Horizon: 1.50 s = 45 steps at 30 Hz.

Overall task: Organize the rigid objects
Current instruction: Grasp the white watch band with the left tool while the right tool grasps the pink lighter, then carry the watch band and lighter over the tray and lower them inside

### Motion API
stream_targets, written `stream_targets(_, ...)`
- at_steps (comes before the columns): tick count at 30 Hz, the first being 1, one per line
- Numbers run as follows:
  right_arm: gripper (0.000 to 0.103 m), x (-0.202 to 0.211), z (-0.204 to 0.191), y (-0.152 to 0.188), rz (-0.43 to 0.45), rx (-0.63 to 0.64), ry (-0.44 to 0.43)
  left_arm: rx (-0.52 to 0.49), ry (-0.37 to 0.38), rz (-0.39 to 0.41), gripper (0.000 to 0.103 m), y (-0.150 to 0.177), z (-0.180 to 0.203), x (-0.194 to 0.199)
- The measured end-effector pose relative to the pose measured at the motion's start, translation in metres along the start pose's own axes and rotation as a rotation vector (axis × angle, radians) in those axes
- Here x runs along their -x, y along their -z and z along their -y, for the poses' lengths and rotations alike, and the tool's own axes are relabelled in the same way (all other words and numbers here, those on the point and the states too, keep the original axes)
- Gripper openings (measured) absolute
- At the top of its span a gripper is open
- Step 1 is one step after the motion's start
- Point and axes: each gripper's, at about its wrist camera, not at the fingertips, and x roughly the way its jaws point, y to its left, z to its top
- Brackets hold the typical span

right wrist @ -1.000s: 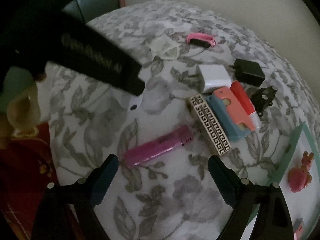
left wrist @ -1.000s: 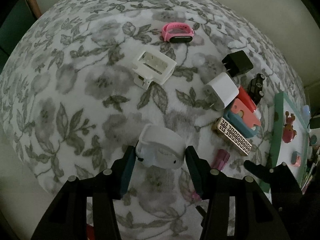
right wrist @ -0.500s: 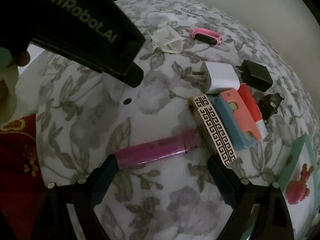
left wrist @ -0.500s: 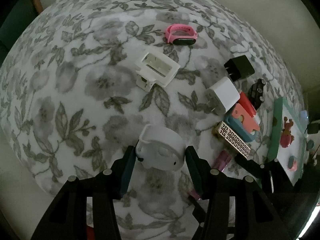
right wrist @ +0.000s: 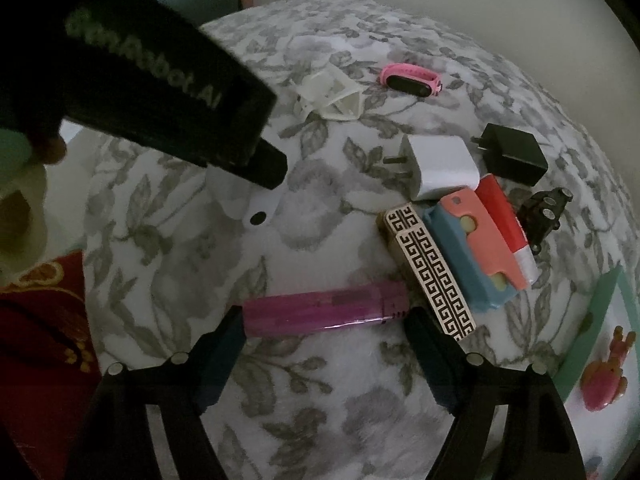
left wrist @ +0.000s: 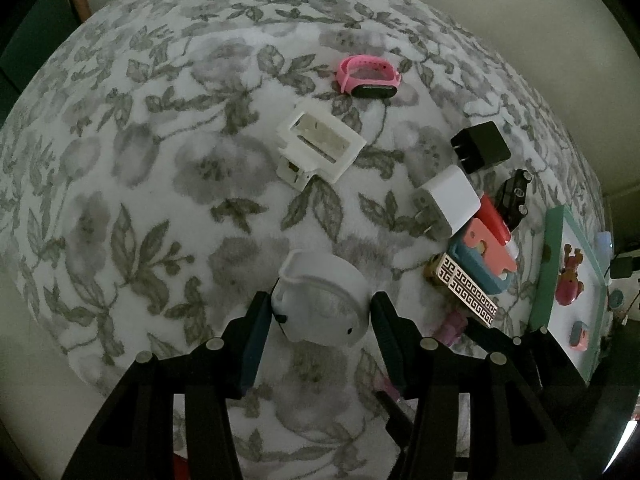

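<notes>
Lighter, purple (right wrist: 326,314), lay on the floral-covered tabletop (left wrist: 168,184), now squarely between the spread fingers of the right hand-held gripper (right wrist: 324,330); over the preceding second that gripper had closed in from well short of it, until the left fingertip sat at the lighter's butt end and the right fingertip just beside its cap. Jaws were wide apart, nothing clamped. Judged: approach done, squeeze pending. Cap end lay touching or nearly touching the gold key-pattern case (right wrist: 430,270), so the right finger had little room and could nudge that case. Left hand-held gripper (left wrist: 320,314) had hardly shifted: it bracketed the white round-bodied gadget (left wrist: 322,300), the left pad against it and the right close beside; firm grip could not be told. Beyond, unchanged: white charger (right wrist: 438,166), black charger (right wrist: 512,154), blue-and-coral block (right wrist: 468,258), white clip housing (left wrist: 320,146), pink wristband (left wrist: 368,78), green-rimmed tray (left wrist: 554,264) at far right.
</notes>
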Motion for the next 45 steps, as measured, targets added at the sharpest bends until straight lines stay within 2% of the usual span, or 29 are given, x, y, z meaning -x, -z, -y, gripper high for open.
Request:
stream_targets(8,0.083,0.019,0.008,0.004,0.041,-0.046,0.008,-0.009,0.013,0.073,0.053,-0.005,0.003,0.022)
stream_targets(18,0.083,0.053,0.032,0.008,0.126,-0.162,0.055,-0.062,0.044,0.156,0.052,-0.009,0.028,0.047)
stream_targets(33,0.083,0.085,0.084,0.042,0.174,-0.383,0.189,-0.176,0.094,0.213,0.053,-0.003,0.090,0.064)
stream_targets(45,0.083,0.114,0.125,0.077,0.199,-0.593,0.281,-0.288,0.199,0.240,0.053,0.016,0.153,0.074)
